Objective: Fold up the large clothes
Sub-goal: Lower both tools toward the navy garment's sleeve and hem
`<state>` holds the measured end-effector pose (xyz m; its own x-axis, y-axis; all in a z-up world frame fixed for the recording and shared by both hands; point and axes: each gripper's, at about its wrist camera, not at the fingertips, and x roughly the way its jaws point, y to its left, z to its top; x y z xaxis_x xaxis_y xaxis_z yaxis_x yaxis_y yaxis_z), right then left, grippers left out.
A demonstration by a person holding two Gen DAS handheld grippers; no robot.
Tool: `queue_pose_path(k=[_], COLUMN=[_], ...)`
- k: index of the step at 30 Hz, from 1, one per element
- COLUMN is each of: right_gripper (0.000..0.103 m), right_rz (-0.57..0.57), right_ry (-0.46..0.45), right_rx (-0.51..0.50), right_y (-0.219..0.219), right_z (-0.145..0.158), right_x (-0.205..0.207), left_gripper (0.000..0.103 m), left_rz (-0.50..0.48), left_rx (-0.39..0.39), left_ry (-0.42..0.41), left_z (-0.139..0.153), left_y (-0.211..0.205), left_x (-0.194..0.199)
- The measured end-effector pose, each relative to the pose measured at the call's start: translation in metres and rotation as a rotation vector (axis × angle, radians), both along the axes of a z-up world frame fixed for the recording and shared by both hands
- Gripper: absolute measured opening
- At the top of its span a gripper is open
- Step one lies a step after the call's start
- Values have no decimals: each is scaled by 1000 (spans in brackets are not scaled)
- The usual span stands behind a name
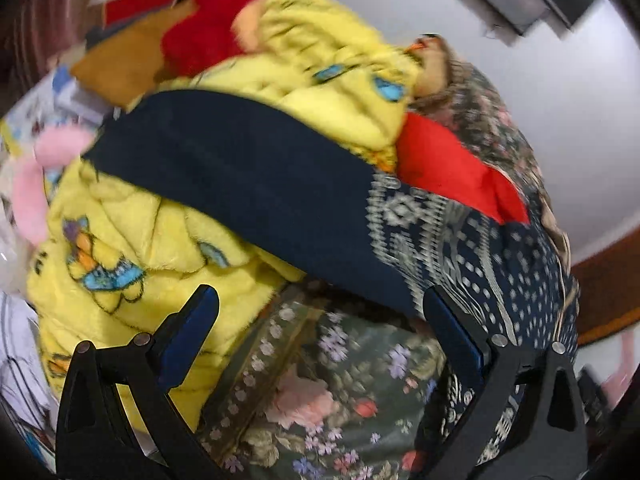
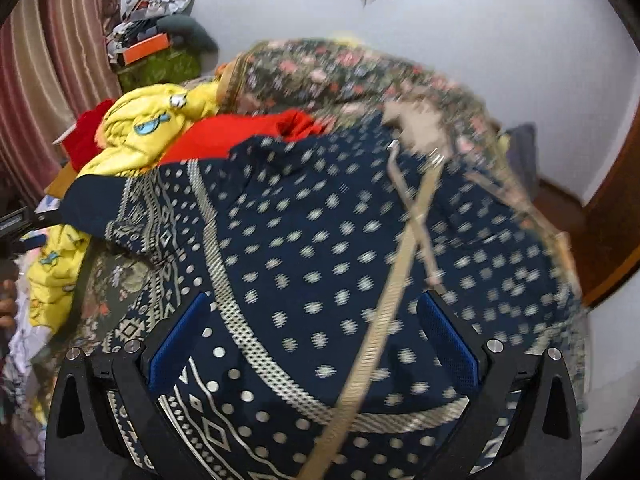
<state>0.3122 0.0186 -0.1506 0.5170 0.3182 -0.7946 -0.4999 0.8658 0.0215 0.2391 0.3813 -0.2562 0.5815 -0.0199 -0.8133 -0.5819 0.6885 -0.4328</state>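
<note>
A large navy garment with a white dot and geometric print (image 2: 320, 240) lies spread over a pile of clothes; its plain navy border and printed edge show in the left wrist view (image 1: 248, 176). My right gripper (image 2: 316, 308) is open just above the navy cloth, with pale woven straps (image 2: 404, 248) crossing between its fingers. My left gripper (image 1: 320, 300) is open, over a green floral fabric (image 1: 320, 380) just below the navy garment's edge. Neither gripper holds anything.
A yellow cartoon-print fleece (image 1: 132, 256) lies left of the navy garment, with red cloth (image 1: 448, 164), a pink plush (image 1: 36, 184) and a brown item (image 1: 128, 56) around. A floral bedcover (image 2: 360, 68) lies behind. Striped curtain (image 2: 52, 60) and stacked boxes (image 2: 156, 52) stand left; a white wall is behind.
</note>
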Motion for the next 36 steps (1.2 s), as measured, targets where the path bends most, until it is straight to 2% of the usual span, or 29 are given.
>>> queue_pose_path(k=[1, 3, 4, 6, 7, 11, 13, 14, 16, 17, 22, 26, 28, 30, 36], right_gripper=[102, 102, 102, 102, 102, 102, 102, 102, 102, 102, 102, 102, 102, 102, 102], right_rz=[1, -1, -9, -34, -47, -106, -125, -133, -150, -159, -172, -158, -142, -127, -111], right_ry=[26, 70, 92, 128, 152, 234, 265, 277, 287, 290, 302, 247, 228, 223, 208], right_rx=[12, 33, 43, 57, 69, 113, 131, 139, 153, 160, 194, 160, 142, 132, 126], right_y=[0, -1, -2, -6, -9, -24, -30, -34, -40, -43, -54, -54, -52, -49, -46], right_z=[-5, -12, -17, -23, -27, -41, -44, -46, -46, -45, -39, -32, -30, -29, -27], right_x=[3, 9, 12, 17, 20, 31, 34, 35, 35, 35, 33, 29, 27, 26, 24], left_gripper=[102, 95, 89, 88, 85, 61, 58, 51, 38, 37, 36, 37, 37, 37, 37], left_rz=[16, 51, 64, 102, 113, 164, 177, 177, 182, 181, 181, 174, 174, 187, 262], left_rx=[-50, -168, -202, -258, -262, -221, -218, -211, -185, -180, -210, -238, -231, -230, -298], left_ry=[0, -16, -20, -36, -42, -14, -15, -10, 36, 55, 58, 8, 8, 30, 71], left_z=[-7, -21, -26, -33, -35, -34, -32, -32, -33, -32, -21, -7, -5, -10, -46], left_y=[10, 29, 34, 47, 51, 64, 68, 70, 75, 76, 75, 73, 74, 77, 96], left_x=[1, 3, 3, 5, 5, 7, 9, 12, 16, 17, 10, 0, 4, 9, 16])
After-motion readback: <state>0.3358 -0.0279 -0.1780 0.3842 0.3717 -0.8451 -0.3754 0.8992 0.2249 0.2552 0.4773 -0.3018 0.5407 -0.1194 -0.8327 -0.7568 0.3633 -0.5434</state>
